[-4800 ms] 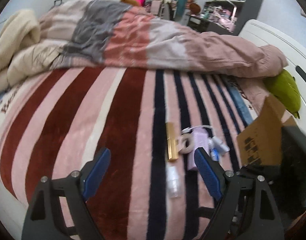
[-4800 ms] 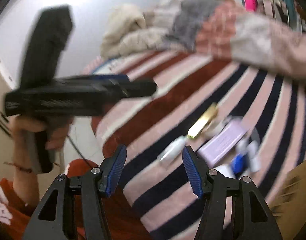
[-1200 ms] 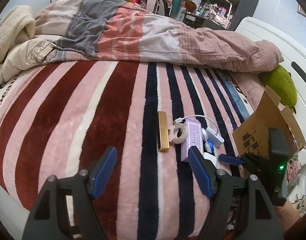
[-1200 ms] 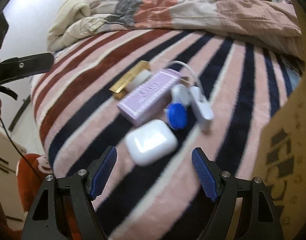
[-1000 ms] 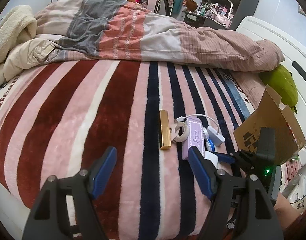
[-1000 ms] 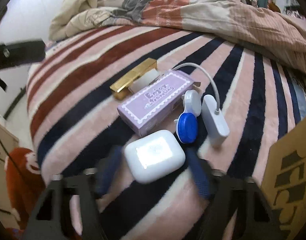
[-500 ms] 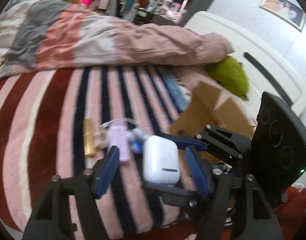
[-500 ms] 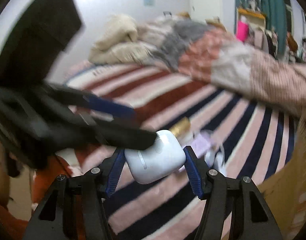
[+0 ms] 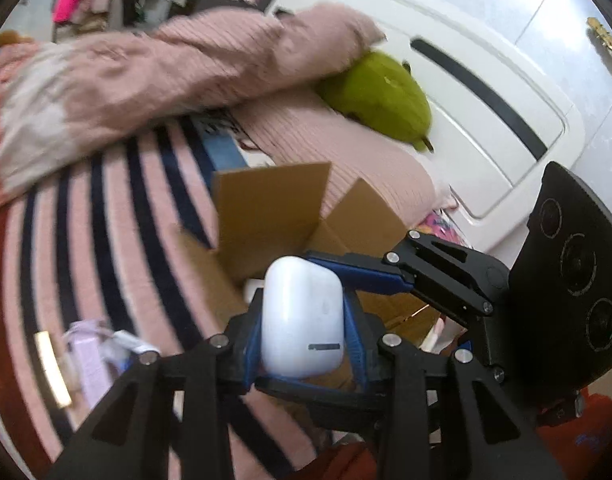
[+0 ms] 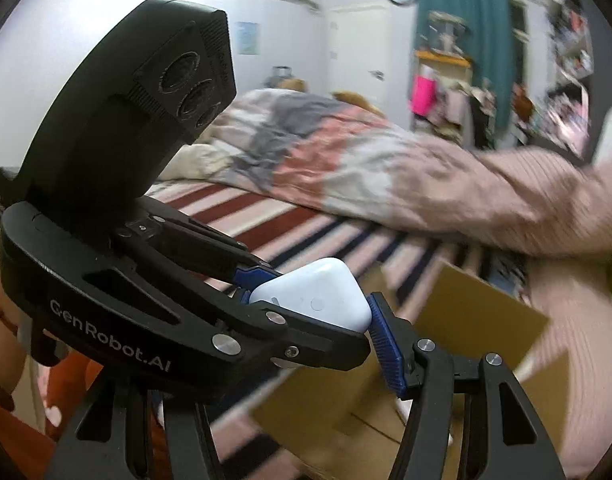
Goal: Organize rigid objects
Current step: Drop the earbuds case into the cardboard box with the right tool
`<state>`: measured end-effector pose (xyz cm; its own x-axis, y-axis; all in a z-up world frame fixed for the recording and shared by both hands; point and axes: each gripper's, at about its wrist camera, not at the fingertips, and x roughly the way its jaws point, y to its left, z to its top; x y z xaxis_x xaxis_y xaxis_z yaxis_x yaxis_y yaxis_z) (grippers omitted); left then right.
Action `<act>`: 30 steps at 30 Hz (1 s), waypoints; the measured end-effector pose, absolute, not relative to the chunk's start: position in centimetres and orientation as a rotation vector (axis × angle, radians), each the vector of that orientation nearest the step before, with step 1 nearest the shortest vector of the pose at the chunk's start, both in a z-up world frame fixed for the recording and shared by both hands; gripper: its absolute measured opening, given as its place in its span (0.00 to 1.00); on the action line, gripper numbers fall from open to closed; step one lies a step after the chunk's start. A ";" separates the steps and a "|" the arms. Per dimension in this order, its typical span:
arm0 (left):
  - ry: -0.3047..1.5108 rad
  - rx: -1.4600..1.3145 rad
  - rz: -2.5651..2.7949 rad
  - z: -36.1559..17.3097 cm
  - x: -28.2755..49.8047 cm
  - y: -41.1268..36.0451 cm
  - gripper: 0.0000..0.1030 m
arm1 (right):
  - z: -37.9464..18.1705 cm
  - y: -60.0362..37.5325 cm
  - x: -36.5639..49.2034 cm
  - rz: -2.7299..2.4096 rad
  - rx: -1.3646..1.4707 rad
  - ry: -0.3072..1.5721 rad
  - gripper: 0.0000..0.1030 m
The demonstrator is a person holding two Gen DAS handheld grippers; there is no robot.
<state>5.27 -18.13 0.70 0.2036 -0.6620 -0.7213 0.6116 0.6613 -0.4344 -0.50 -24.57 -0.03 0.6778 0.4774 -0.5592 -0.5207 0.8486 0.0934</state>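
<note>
A white earbuds case (image 9: 302, 316) sits between the blue pads of both grippers at once, in the air above the open cardboard box (image 9: 266, 216). My left gripper (image 9: 302, 344) is shut on its sides. My right gripper (image 10: 310, 320) is shut on it too, crossing the left one; the case also shows in the right wrist view (image 10: 314, 298). The right gripper's body (image 9: 562, 280) fills the right of the left wrist view. A gold bar (image 9: 52, 368), a purple box (image 9: 88, 356) and small white items lie on the striped blanket at lower left.
The cardboard box (image 10: 458, 340) stands on the bed by the white headboard (image 9: 486, 92), flaps up. A green plush (image 9: 382, 100) and a pink duvet (image 9: 146, 76) lie behind it. The left gripper's body (image 10: 118, 184) blocks the left of the right wrist view.
The right gripper picked the earbuds case off the blanket and carried it toward the box. The left gripper swung right and closed on the same case.
</note>
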 end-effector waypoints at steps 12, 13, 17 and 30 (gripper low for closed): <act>1.093 0.052 -0.830 1.1 6.4 -21.0 0.63 | -2.6 -29.0 1.9 0.458 0.031 0.850 0.57; 1.080 0.027 -0.824 1.6 6.3 -20.2 0.64 | -2.5 -29.2 1.7 0.457 0.039 0.846 0.66; 1.003 -0.022 -0.763 3.3 5.4 -16.4 0.67 | -1.3 -28.6 1.2 0.461 0.024 0.792 0.80; 0.870 -0.112 -0.343 0.9 0.7 2.1 0.68 | 1.6 -15.0 0.3 0.665 -0.120 0.670 0.96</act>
<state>0.73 2.06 0.93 0.5940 -0.3396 -0.7293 0.2487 0.9397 -0.2350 0.32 -15.04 1.60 0.5873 0.5317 -0.6102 -0.6059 0.7887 0.1040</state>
